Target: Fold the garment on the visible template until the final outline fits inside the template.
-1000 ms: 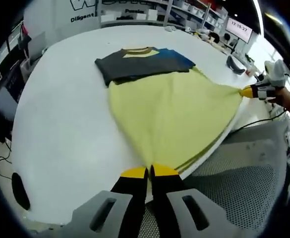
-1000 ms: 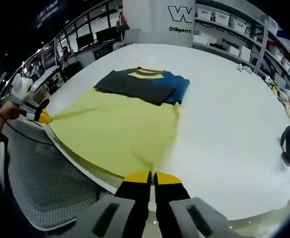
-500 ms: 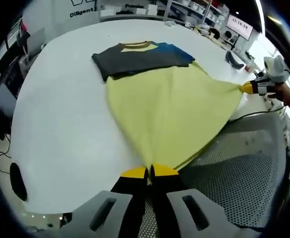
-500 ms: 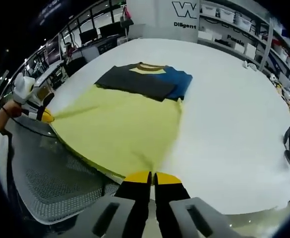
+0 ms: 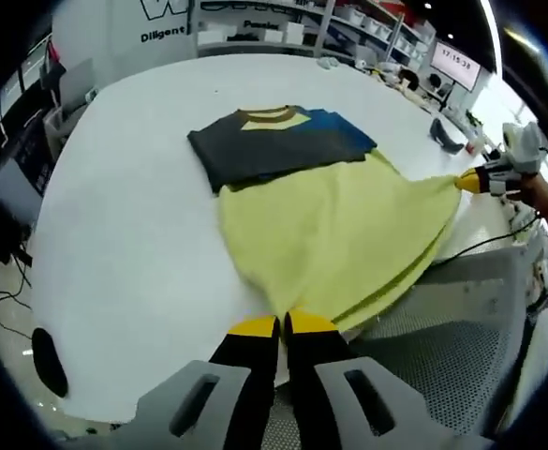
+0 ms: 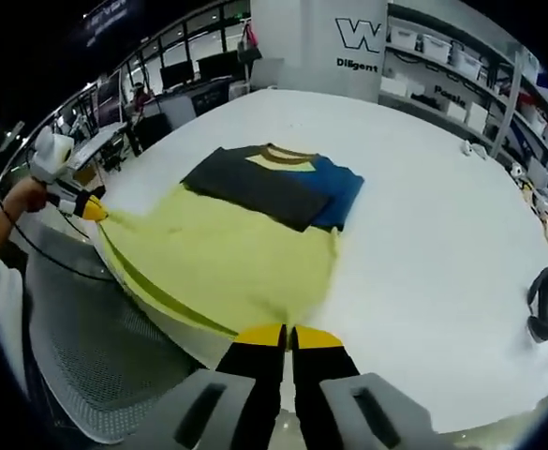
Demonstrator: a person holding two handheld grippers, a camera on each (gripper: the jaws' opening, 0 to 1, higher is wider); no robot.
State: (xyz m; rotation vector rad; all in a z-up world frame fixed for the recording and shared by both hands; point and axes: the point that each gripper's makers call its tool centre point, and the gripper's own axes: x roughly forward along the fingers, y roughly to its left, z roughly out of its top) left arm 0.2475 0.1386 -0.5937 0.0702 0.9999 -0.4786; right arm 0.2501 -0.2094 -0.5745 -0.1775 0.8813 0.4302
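Note:
A yellow garment point(image 5: 334, 234) with dark grey and blue folded sleeves and a brown collar lies on the white table point(image 5: 124, 206). My left gripper point(image 5: 283, 324) is shut on one hem corner at the table's near edge. In the left gripper view my right gripper point(image 5: 466, 181) holds the other hem corner at the right, a hand behind it. In the right gripper view the garment point(image 6: 227, 258) spreads ahead, my right gripper point(image 6: 287, 334) is shut on its hem, and the left gripper point(image 6: 91, 210) pinches the far corner at the left. The hem hangs over the edge.
A perforated grey floor point(image 5: 442, 347) lies below the table edge. A dark object point(image 6: 540, 302) rests on the table point(image 6: 442, 262) at the right. Shelves with boxes point(image 6: 442, 56) and desks with monitors point(image 6: 180, 75) ring the room. A cable point(image 5: 484, 242) trails near the hand.
Both grippers have lifted the hem and carried it toward the collar; the yellow cloth now doubles at the table edge and less of it hangs over.

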